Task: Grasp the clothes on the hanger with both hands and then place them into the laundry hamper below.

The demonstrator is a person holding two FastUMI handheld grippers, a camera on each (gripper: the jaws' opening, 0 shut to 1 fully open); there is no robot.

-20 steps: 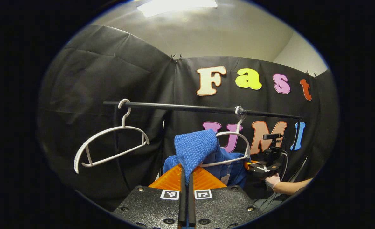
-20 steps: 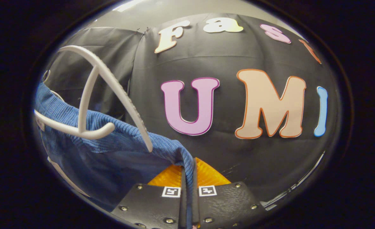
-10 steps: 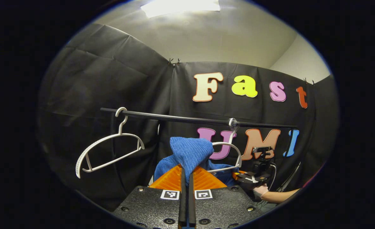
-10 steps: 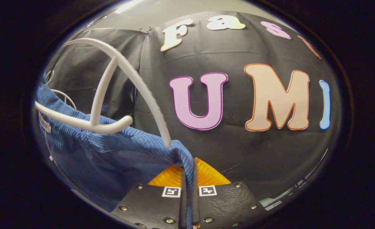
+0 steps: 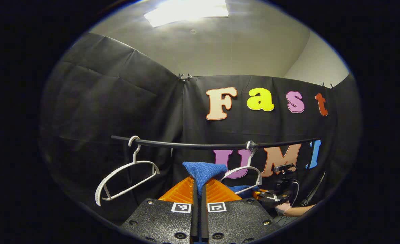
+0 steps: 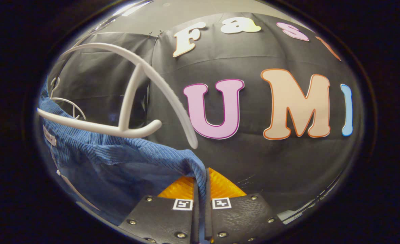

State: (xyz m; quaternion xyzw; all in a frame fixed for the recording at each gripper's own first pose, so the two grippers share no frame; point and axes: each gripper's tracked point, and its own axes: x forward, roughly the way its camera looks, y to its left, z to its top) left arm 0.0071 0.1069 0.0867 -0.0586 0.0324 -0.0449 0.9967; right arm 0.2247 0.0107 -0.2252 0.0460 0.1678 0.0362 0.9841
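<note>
Left gripper view: the left tool (image 5: 198, 189) points level toward the rail (image 5: 200, 146), its fingers pressed together on a fold of the blue garment (image 5: 204, 171) just ahead of the tips. Beyond it to the right, the cloth lies near the white hanger (image 5: 245, 170), so pulling down could snag it.

Right gripper view: the right tool (image 6: 201, 189) pinches the garment's edge (image 6: 145, 156), which spreads away to its left below the hanger (image 6: 145, 78). An uneven pull might slip it free.
</note>
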